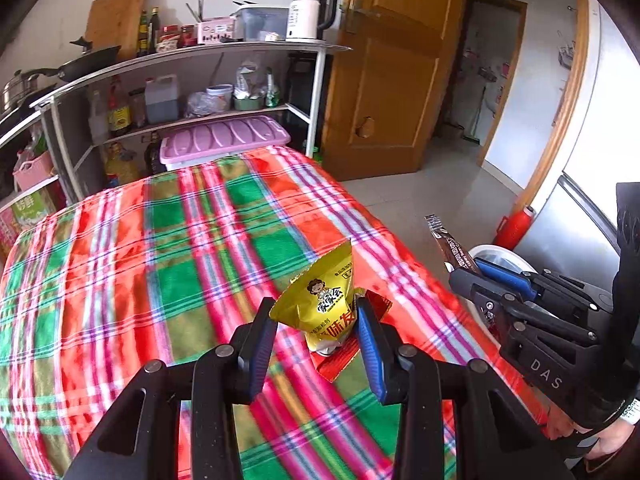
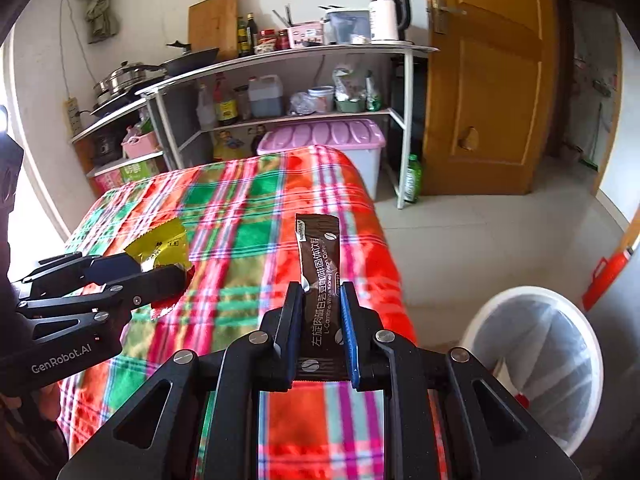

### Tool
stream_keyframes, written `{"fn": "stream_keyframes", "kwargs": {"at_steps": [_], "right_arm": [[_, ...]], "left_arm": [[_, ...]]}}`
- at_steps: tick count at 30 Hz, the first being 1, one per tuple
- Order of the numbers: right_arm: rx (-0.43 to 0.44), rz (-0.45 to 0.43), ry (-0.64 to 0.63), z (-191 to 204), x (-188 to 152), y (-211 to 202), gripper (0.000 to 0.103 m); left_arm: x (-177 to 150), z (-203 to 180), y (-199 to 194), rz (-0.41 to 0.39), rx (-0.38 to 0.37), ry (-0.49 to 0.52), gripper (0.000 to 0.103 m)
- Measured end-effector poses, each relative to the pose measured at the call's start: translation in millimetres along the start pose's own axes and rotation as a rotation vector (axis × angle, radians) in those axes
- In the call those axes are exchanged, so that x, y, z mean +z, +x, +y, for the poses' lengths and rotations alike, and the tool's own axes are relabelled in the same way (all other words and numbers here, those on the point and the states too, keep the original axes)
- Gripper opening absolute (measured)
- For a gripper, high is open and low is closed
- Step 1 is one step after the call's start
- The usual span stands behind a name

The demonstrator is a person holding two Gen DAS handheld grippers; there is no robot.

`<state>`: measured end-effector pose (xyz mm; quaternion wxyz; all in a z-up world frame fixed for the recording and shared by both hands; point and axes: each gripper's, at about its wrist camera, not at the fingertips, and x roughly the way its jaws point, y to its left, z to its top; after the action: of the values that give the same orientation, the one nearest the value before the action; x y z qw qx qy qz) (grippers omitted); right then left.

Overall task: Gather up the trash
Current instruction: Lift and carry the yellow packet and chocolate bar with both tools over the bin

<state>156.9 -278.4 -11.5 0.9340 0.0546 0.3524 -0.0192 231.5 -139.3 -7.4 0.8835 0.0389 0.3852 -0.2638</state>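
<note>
In the left wrist view my left gripper (image 1: 314, 312) is shut on a yellow snack packet (image 1: 320, 300) that stands up between the pads. A red wrapper (image 1: 340, 360) hangs under the packet; I cannot tell whether it is gripped too. Both are held above the plaid-covered table (image 1: 160, 260). My right gripper (image 2: 320, 292) is shut on a long brown coffee sachet (image 2: 318, 256), upright, over the table's right edge. Each gripper shows in the other's view: the right gripper (image 1: 466, 270) with the sachet (image 1: 446, 240), the left gripper (image 2: 160, 268) with the yellow packet (image 2: 160, 246).
A white bin (image 2: 588, 344) with a clear liner stands on the floor to the right of the table (image 2: 240, 216), and some trash lies inside it. Behind the table are a kitchen shelf (image 2: 280, 60), a purple-lidded box (image 2: 320, 136) and a wooden door (image 2: 492, 80). A red object (image 2: 606, 276) leans by the wall.
</note>
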Motion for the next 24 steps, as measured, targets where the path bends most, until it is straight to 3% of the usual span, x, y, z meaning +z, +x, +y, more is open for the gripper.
{"fn": "stream_keyframes", "kwargs": {"at_steps": [24], "right_arm": [[-0.252,-0.002,0.216,-167,-51,-71,0.019]], "left_arm": [[13,-188,58,0.058,-0.199,0.227,0.041]]}}
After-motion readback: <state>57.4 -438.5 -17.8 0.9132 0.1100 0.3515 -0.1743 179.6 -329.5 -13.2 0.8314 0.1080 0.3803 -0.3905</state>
